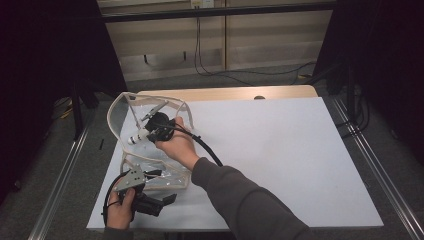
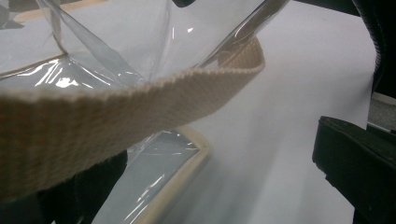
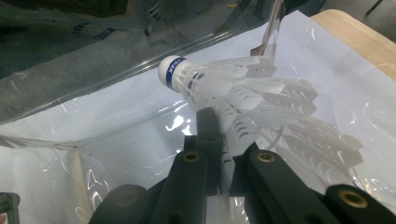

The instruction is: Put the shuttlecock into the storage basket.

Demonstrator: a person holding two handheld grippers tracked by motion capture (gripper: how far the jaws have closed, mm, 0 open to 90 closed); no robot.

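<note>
Clear plastic forms the bag (image 1: pixel 150 145), edged in beige webbing, which lies at the nine o'clock side of the white table (image 1: pixel 280 160). At seven o'clock from it, the left gripper (image 1: pixel 167 199) sits low near the table's front edge; its own view looks past the bag's beige strap (image 2: pixel 93 116), the two black jaws stand apart, and I cannot tell whether they pinch anything. At the bag's twelve o'clock end, the right gripper (image 1: pixel 150 131) reaches into the opening, clenched on the feathers of a white shuttlecock (image 3: pixel 243 100), whose cork tip points to ten o'clock in the right gripper view.
</note>
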